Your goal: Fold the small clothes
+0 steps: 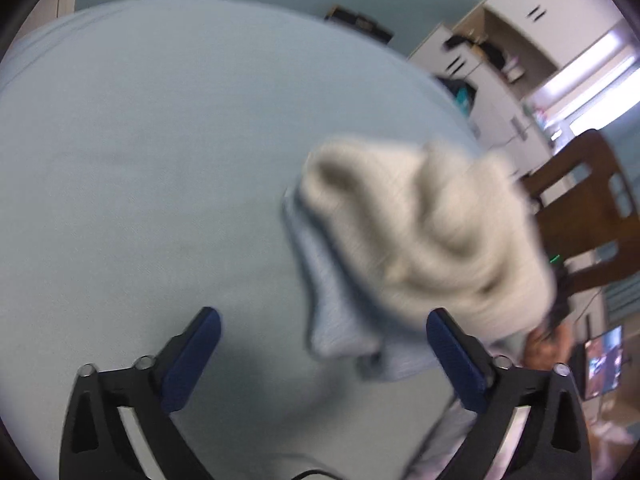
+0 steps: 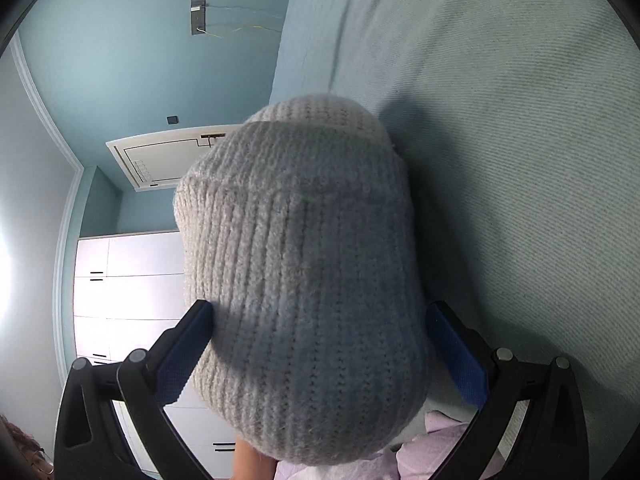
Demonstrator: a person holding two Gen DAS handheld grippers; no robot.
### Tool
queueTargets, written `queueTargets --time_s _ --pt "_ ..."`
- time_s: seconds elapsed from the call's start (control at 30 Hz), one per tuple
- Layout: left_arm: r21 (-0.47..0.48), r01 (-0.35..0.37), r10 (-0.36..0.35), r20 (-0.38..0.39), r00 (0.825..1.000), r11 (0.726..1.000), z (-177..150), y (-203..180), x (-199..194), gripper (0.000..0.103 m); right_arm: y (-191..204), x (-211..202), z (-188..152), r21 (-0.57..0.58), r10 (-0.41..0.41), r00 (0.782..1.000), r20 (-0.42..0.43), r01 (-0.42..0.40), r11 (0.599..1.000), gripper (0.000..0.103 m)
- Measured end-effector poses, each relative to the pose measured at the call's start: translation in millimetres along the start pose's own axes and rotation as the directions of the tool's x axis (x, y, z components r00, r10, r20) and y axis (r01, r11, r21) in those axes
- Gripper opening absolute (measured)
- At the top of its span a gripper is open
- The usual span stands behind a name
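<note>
A cream and pale-blue knit garment [image 1: 424,236], blurred, hangs in the air over the light-blue bed sheet [image 1: 140,160] in the left wrist view. My left gripper [image 1: 320,344] is open and empty, its blue pads [image 1: 192,360] wide apart below the garment. In the right wrist view the same ribbed knit [image 2: 304,272] fills the middle, draped between the fingers of my right gripper [image 2: 318,344]. The jaws stand wide apart with the knit lying against the left pad [image 2: 188,356]. How the knit is held is hidden.
White cupboards [image 1: 500,60] and a brown wooden chair [image 1: 592,216] stand to the right of the bed. A screen [image 1: 604,360] glows low at the right. In the right wrist view, a teal wall [image 2: 140,60], white cabinets [image 2: 132,300] and pink cloth [image 2: 432,440] show.
</note>
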State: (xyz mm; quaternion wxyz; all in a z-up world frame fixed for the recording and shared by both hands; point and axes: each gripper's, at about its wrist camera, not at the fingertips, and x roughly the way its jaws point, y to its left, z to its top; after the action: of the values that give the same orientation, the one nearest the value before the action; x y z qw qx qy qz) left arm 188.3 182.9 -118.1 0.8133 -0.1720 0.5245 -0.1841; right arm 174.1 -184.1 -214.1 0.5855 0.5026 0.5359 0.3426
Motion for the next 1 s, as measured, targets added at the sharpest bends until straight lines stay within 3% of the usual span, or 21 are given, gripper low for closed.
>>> queueTargets --time_s 0.1,0.13,0.27,0.37,0.47,0.5,0.63,0.77,0.83,0.9,1.0 --pt "0.031 0.069 -0.07 0.016 0.997 0.997 25 -27 -4 0.103 -2 -2 -1 -0.003 -0.005 1.0 0.006 0.005 1.0 0.102" --pt "0.026 0.123 -0.123 -0.011 0.992 0.992 32 -33 8 0.103 -3 -3 -2 -0.004 -0.01 1.0 0.009 0.01 1.0 0.102" --pt "-0.068 0.212 -0.22 -0.137 0.966 0.975 57 -27 48 0.103 1 -2 -3 -0.003 -0.023 1.0 0.017 0.023 1.0 0.102" --pt "-0.107 0.218 -0.235 -0.182 0.955 0.97 60 -25 85 0.103 3 0 -3 -0.001 -0.017 1.0 0.013 0.017 1.0 0.102" --pt "-0.112 0.249 -0.266 -0.183 0.946 0.962 43 -15 110 0.103 -1 4 -1 0.014 -0.006 1.0 -0.006 0.006 1.0 0.102" --pt "-0.131 0.277 -0.297 -0.171 0.94 0.952 34 -7 115 0.103 -4 6 0 0.031 0.002 1.0 -0.016 -0.001 1.0 0.103" --pt "-0.25 0.419 -0.461 -0.148 0.875 0.873 18 13 139 0.103 -13 9 6 0.068 0.017 0.998 -0.058 -0.013 0.998 0.103" --pt "-0.265 0.411 -0.458 -0.151 0.876 0.872 15 9 144 0.103 -12 14 14 0.055 0.027 0.994 -0.11 -0.021 0.998 0.103" --pt "-0.224 0.389 -0.428 -0.163 0.889 0.894 15 3 138 0.103 -7 16 14 0.035 0.019 0.993 -0.118 -0.015 0.999 0.102" --pt "-0.181 0.376 -0.406 -0.17 0.898 0.909 14 -8 136 0.103 12 16 9 -0.072 -0.029 0.996 -0.088 0.023 0.997 0.102" --pt "-0.142 0.369 -0.388 -0.144 0.91 0.919 18 -17 120 0.093 33 16 -2 -0.187 -0.051 0.995 -0.088 0.034 0.982 0.102"
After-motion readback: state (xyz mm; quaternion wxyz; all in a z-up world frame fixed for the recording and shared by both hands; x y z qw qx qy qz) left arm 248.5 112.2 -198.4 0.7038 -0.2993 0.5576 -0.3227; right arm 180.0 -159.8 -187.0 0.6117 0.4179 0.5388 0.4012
